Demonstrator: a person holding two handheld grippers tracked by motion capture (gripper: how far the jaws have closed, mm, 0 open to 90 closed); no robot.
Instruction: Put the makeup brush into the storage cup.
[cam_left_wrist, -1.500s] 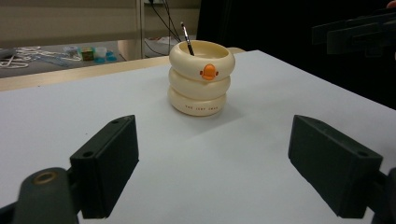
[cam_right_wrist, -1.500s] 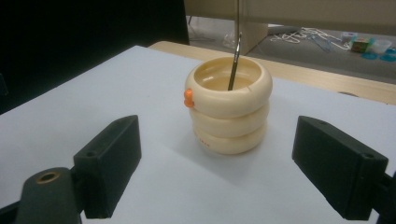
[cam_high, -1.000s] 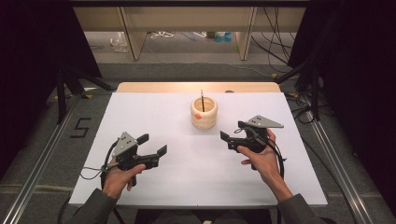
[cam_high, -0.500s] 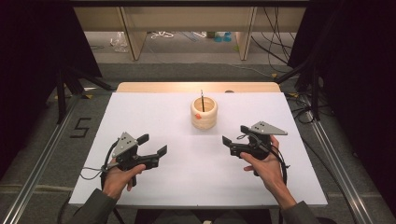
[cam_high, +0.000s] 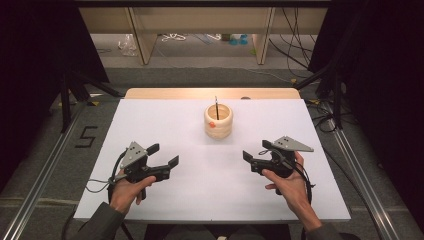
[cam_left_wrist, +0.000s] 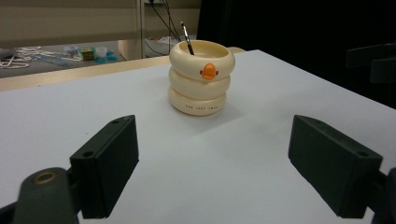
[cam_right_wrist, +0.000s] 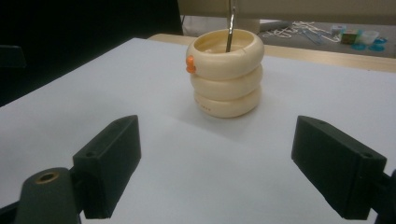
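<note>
Cream ringed holder (cam_high: 218, 121) with upright pen (cam_high: 216, 107) stands mid-table, ahead and between both grippers; left gripper (cam_high: 163, 155) and right gripper (cam_high: 254, 151) both spread wide, empty, about equally near.

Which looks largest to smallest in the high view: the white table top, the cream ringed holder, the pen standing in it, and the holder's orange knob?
1. White table top, by far the largest.
2. Cream ringed holder.
3. Pen, thin, rising above the holder's rim.
4. Orange knob, a tiny dot on the holder's side.
</note>
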